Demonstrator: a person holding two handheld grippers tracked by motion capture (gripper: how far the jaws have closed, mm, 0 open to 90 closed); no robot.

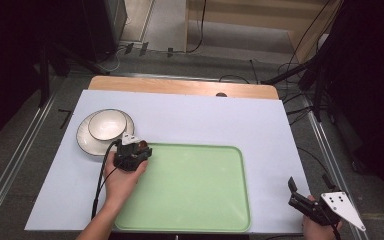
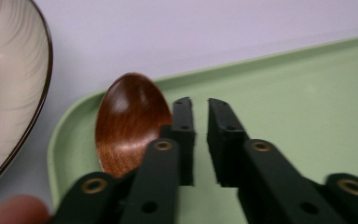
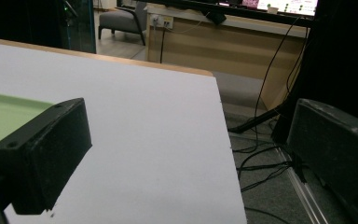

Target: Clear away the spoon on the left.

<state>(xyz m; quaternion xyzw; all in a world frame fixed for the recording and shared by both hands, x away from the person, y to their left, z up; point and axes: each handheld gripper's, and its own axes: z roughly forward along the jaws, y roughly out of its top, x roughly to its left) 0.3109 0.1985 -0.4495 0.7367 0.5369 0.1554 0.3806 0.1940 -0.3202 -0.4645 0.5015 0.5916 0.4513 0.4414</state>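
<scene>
Left tongs (image 2: 199,140) stand slightly parted with nothing between them; your spoon (image 2: 130,122) lies just beside, in the tray's (image 2: 307,93) far-left corner, so placing looks done. Right tongs (image 3: 191,154) gape empty at the bench's near-right corner. Bowl (image 1: 107,124) remains.

Left forearm enters from 6 o'clock and slants toward 1 o'clock; the left hand (image 1: 121,181) grips the body of the left tongs (image 1: 139,148), which point toward 1 o'clock. In the left gripper view the jaws stand nearly parallel with a narrow gap between the pads, nothing between them. Right hand (image 1: 316,227) sits at 5 o'clock of the high view, holding the right tongs (image 1: 310,181) pointed toward 11 o'clock. Their jaws stand spread wide apart, empty.
</scene>
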